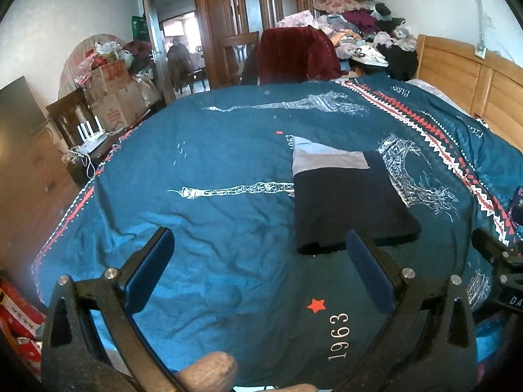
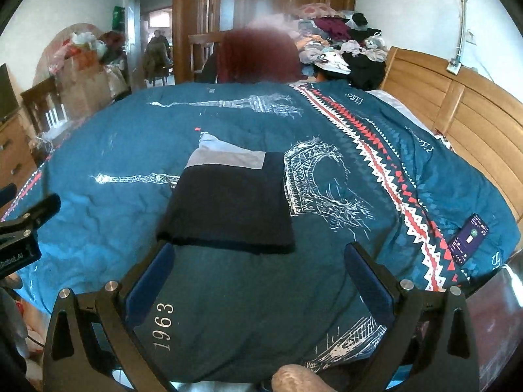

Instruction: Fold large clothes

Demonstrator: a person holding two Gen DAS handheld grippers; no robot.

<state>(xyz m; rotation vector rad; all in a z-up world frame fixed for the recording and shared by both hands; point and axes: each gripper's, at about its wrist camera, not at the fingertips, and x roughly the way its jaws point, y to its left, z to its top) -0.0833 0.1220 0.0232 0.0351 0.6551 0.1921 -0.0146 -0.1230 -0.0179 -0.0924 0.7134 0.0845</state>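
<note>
A dark navy garment [image 1: 349, 202] [image 2: 228, 205] with a grey band at its far end lies folded into a flat rectangle on the blue bedspread [image 1: 212, 163] [image 2: 114, 137]. My left gripper [image 1: 261, 245] is open above the spread, the garment's near edge just beyond its right finger. My right gripper [image 2: 261, 258] is open too, a short way back from the garment's near edge, with nothing between its fingers. In the right wrist view, the left gripper's body [image 2: 26, 225] shows at the left edge.
A phone [image 2: 467, 238] with a lit screen lies on the spread at the right. A heap of clothes [image 1: 359, 32] sits at the far end by the wooden headboard [image 1: 474, 78]. A chair with a dark red cloth [image 1: 294, 55], boxes [image 1: 114, 98] and a wardrobe stand beyond.
</note>
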